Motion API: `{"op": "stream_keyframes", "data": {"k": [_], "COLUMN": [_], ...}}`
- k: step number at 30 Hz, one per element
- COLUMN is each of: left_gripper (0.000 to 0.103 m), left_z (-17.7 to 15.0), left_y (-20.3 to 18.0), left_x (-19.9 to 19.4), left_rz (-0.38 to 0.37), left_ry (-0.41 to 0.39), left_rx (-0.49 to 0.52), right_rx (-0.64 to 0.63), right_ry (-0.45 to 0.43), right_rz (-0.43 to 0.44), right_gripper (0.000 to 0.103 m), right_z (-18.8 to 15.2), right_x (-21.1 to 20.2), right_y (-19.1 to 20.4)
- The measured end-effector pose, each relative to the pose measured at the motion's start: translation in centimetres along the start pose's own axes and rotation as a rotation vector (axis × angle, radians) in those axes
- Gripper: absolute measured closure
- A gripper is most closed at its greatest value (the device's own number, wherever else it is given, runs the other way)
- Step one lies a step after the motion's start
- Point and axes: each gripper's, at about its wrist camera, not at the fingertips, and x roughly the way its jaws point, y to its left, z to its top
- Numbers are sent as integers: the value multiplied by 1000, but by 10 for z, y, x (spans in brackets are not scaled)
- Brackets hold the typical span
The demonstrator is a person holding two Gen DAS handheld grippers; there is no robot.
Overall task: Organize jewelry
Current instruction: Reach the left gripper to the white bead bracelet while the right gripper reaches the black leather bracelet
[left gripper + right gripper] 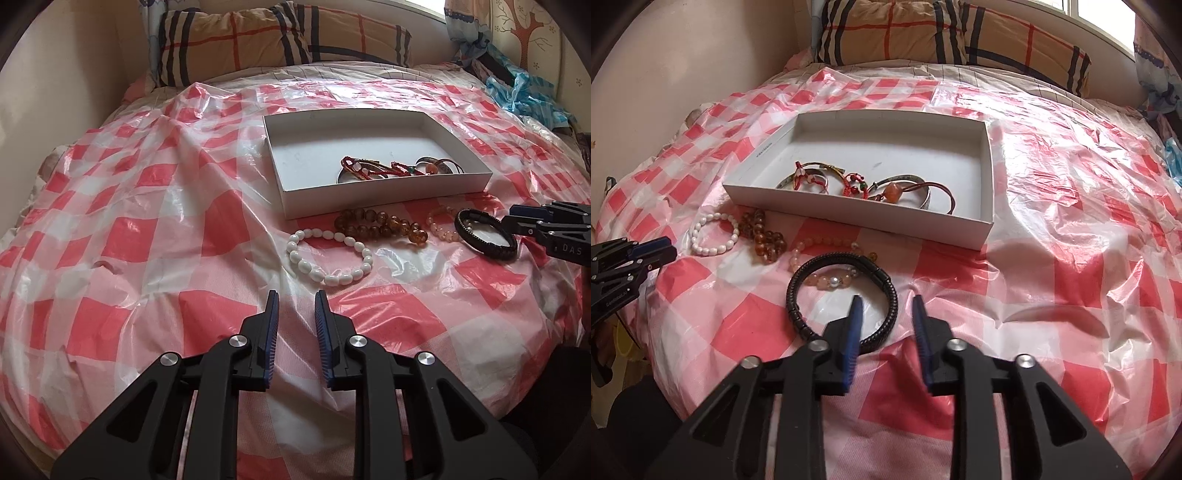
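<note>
A white shallow box (391,195) (857,218) lies on the bed and holds several red cord bracelets and silver bangles (388,170) (864,186). In front of it lie a white bead bracelet (330,256) (714,230), an amber bead bracelet (380,223) (764,236), a pink bead bracelet (441,223) (827,282) and a black braided bracelet (485,234) (842,295). My left gripper (295,295) is open and empty, just short of the white bracelet. My right gripper (884,301) is open, its left finger inside the black bracelet's ring.
A red-and-white checked plastic sheet (184,229) (1071,229) covers the bed. Plaid pillows (280,37) (942,33) lie at the head. A wall runs along the left. Blue plastic (524,96) lies at the far right.
</note>
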Motion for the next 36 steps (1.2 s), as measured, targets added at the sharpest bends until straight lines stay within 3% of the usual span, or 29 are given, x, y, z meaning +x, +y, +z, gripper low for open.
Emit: {"op": "stream_keyframes", "data": {"k": [4,8,13,15,23,29,32,34,36], "left_gripper": [84,84,84,84,92,93,96,96,96], "left_z": [12,30,37,29,21,21,23,20,18], "left_y": [0,-16,-15,-5,-1,-8,-5,-3,-2], "left_x": [-4,4,41,52,45,45,39,32,28], "left_rz": [-24,-30,35,-1,-63,-40,-114,-175,-179], "left_ry": [-51,-89,-9,32,50,54,62,58,55], "left_rx": [-25,30,60,30,45,50,-8,-44,-53], "right_rx": [33,40,38,32,7,1,-2,27,55], "right_ry": [0,27,23,26,33,45,43,36,30], "right_rz": [8,10,15,16,30,31,59,99,125], "right_gripper": [57,57,61,61,77,79,90,91,91], "right_z": [5,1,-4,-5,-6,-1,-3,-7,-10], "right_x": [12,28,31,32,29,35,31,25,20], "right_y": [-4,-2,-3,-3,2,3,6,5,2]}}
